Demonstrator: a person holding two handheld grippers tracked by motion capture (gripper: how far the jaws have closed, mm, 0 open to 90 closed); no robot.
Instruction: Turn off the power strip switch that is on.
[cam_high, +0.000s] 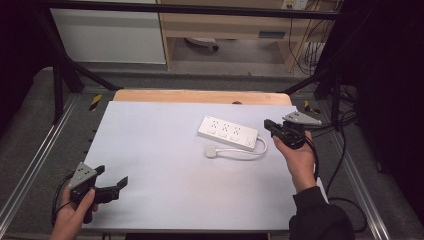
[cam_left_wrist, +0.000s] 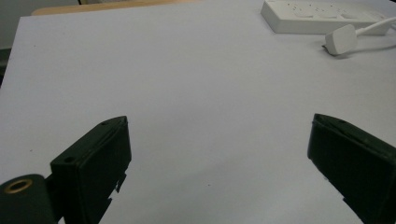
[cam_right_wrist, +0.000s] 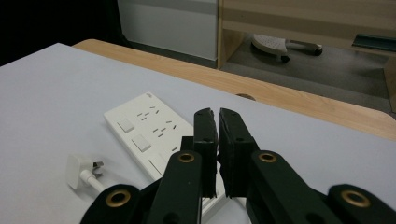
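1. Your left tongs (cam_high: 111, 183) are wide open, and between the jaws you see only bare worktop (cam_high: 165, 165). They hold nothing.
2. Your left hand (cam_high: 75, 212) keeps them low at the near left corner of the worktop, well apart from everything else.
3. Your right tongs (cam_high: 269, 125) are closed, the two jaws almost touching, with nothing between them.
4. Your right hand (cam_high: 295, 157) holds them just beside the right end of the strip (cam_high: 228, 132), above the worktop; I cannot tell if they touch it.
5. The strip is white and lies flat, right of the middle of the worktop.
6. Its cable (cam_high: 250, 152) loops out from the right end and comes back toward you.
7. The plug (cam_high: 212, 152) lies on the worktop near the strip, on its near side, apart from both tongs.
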